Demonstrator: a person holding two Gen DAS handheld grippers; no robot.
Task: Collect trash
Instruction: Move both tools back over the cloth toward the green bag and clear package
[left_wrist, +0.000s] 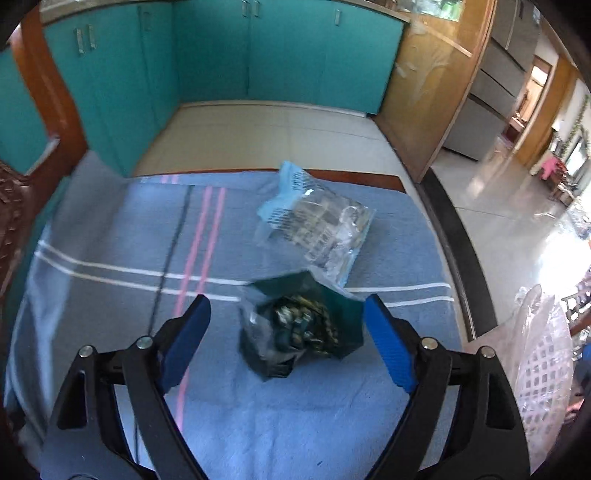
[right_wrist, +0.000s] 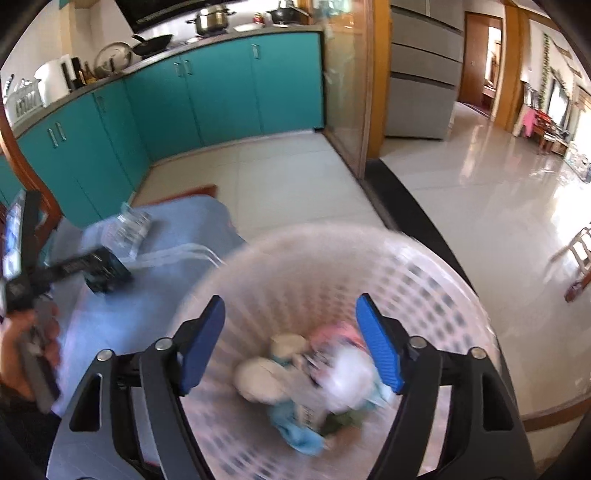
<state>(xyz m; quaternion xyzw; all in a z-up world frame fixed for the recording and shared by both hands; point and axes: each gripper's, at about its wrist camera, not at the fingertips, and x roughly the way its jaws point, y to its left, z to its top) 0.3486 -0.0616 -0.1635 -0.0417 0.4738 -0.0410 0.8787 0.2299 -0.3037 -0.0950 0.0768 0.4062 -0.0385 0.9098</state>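
Note:
A crumpled dark green wrapper (left_wrist: 301, 325) lies on the blue striped cloth (left_wrist: 110, 229). My left gripper (left_wrist: 286, 306) hovers over it, open, with its blue pads on either side and apart from it. A clear and light blue plastic packet (left_wrist: 314, 221) lies farther back on the cloth. In the right wrist view my right gripper (right_wrist: 290, 304) hangs open above a white lattice basket (right_wrist: 424, 273) that holds several pieces of trash (right_wrist: 314, 376). Nothing sits between its fingers. The left gripper (right_wrist: 99, 271) and the hand holding it (right_wrist: 22, 354) show at the left, over the same cloth.
The cloth-covered table ends at a wooden edge (left_wrist: 354, 175), with pale floor tiles (left_wrist: 258, 133) beyond. Teal cabinets (left_wrist: 221, 55) line the far wall. A glass partition (left_wrist: 424, 85) stands to the right. The basket (left_wrist: 543, 354) sits off the table's right side.

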